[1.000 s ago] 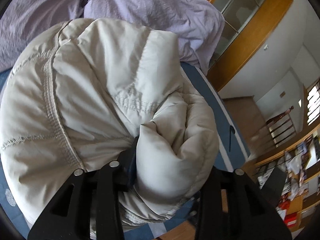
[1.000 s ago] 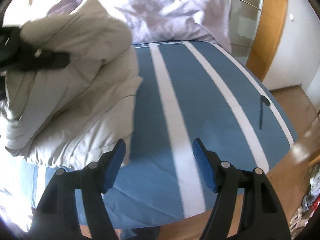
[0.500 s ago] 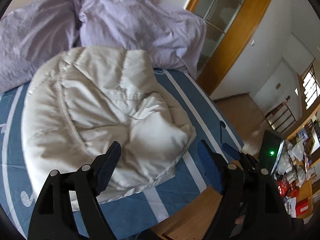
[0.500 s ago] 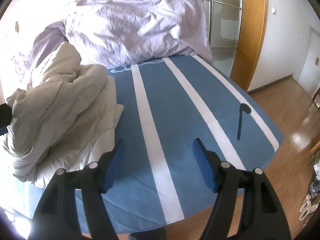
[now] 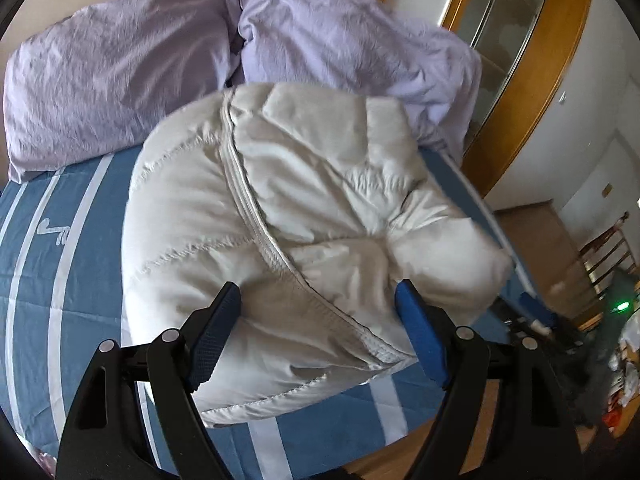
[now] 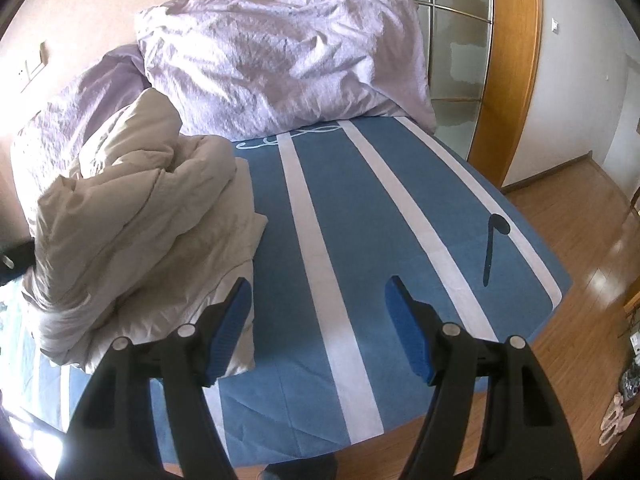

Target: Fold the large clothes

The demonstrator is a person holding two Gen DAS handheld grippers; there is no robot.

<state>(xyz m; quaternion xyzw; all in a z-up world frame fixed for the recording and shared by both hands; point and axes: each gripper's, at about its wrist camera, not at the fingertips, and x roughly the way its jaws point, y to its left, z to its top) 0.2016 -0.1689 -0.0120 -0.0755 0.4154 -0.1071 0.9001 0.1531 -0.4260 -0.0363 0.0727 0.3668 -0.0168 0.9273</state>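
A cream puffy quilted jacket [image 5: 304, 240] lies folded in a bundle on the blue striped bed [image 5: 52, 280]. My left gripper [image 5: 320, 320] is open, its blue pads on either side of the jacket's near edge, holding nothing. In the right wrist view the same jacket [image 6: 140, 232] lies bunched at the left of the bed [image 6: 360, 220]. My right gripper [image 6: 316, 320] is open and empty above the bed's near part, to the right of the jacket.
Two lilac pillows [image 5: 120, 80] [image 6: 280, 60] lie at the head of the bed. A wood-framed glass door [image 6: 460, 60] stands at the right. Wooden floor [image 6: 592, 260] runs past the bed's right edge. A black mark [image 6: 492, 244] is printed on the sheet.
My left gripper let go of the jacket and opened, then pulled back; the jacket now rests on the bed. My right gripper rose and drew back, still open.
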